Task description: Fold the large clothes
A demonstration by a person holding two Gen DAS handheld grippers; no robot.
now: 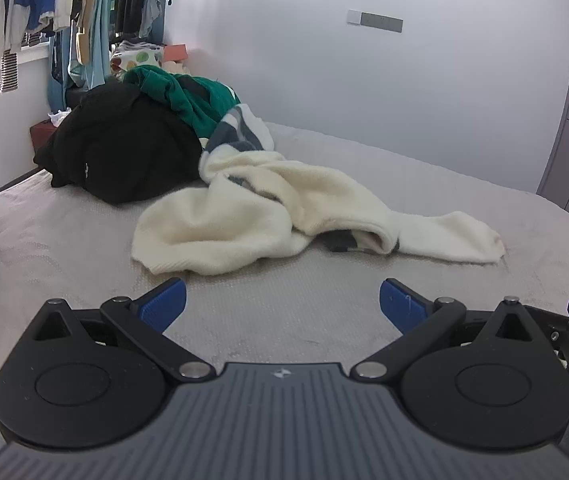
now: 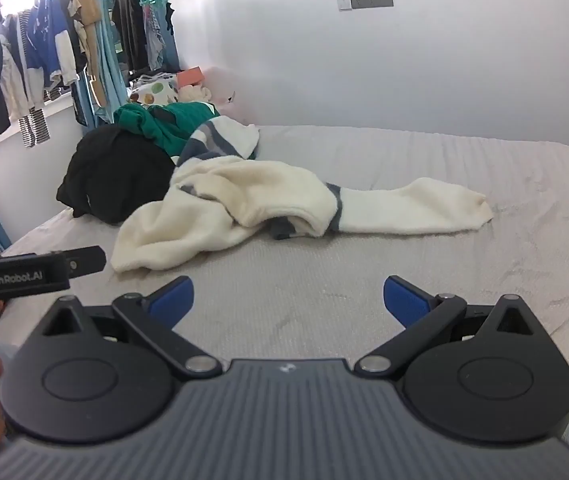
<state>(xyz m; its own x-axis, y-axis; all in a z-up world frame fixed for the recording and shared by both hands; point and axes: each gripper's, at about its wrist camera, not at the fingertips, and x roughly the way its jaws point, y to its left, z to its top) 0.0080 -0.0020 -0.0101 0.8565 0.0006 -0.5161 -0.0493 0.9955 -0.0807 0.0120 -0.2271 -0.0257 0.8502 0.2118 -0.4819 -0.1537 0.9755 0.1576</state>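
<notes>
Left gripper (image 1: 283, 300) and right gripper (image 2: 289, 298): jaws fully spread, empty, above bed (image 1: 284, 320), apparently clear of sweater (image 1: 268, 216).

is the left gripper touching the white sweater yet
Apart. The left wrist view shows bare bed between the open left gripper and the white sweater.

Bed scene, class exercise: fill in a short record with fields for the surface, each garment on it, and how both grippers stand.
surface: grey bed cover
nearest garment: cream sweater with grey stripes, crumpled, one sleeve stretched out to the right
behind it: black garment, heaped
on top of the heap: green garment
left gripper: open, empty, short of the sweater
right gripper: open, empty
folding: not yet begun
</notes>
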